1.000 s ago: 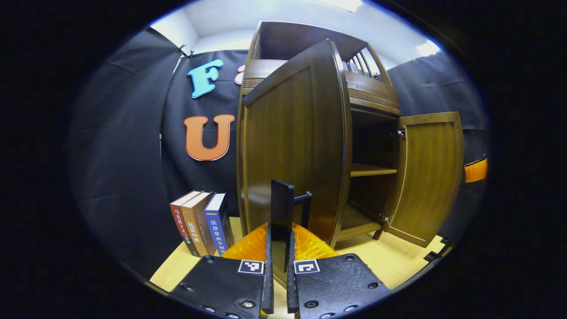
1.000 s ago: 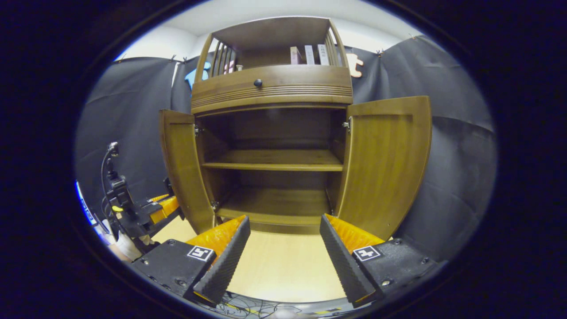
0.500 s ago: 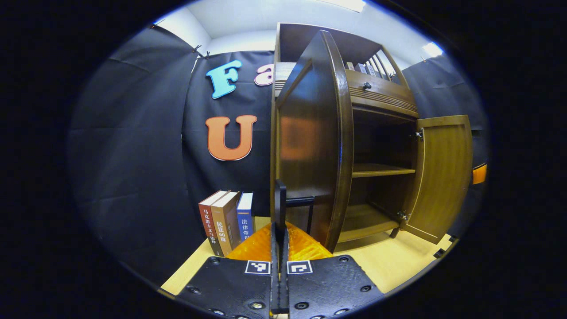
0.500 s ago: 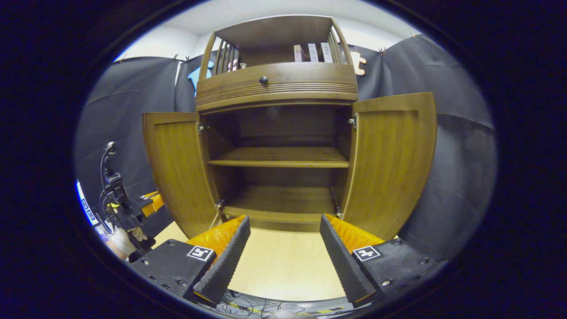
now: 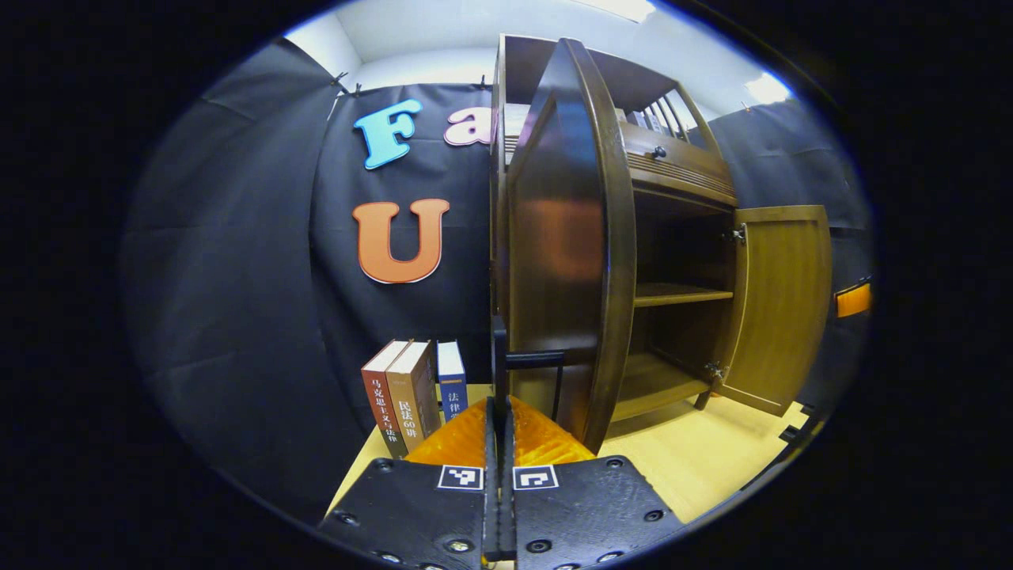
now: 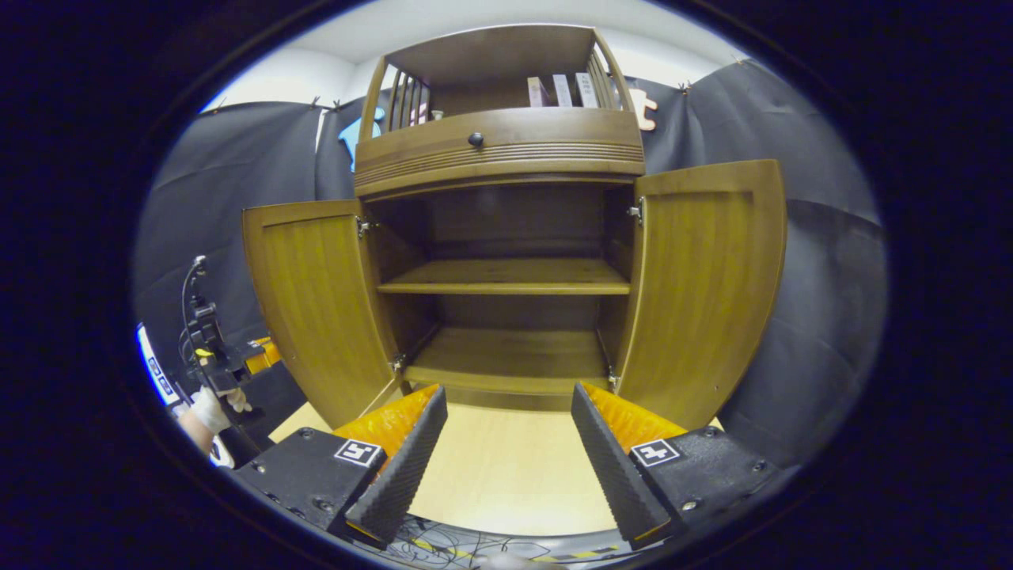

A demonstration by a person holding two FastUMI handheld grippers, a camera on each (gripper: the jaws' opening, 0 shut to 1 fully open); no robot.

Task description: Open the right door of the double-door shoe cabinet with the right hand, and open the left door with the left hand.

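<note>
Three books (image 5: 411, 392) stand upright on the pale wooden floor (image 6: 498, 483) against the black cloth wall (image 5: 237, 317)

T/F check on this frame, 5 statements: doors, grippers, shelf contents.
1. Both lower doors stand open. True: left door and right door are swung out.
2. The right gripper grips the right door. False: its fingers are spread, touching nothing.
3. The left gripper is shut on the left door's handle. True.
4. Shoes fill the middle shelf. False: it is bare.
5. Books stand beside the cabinet. True.
</note>
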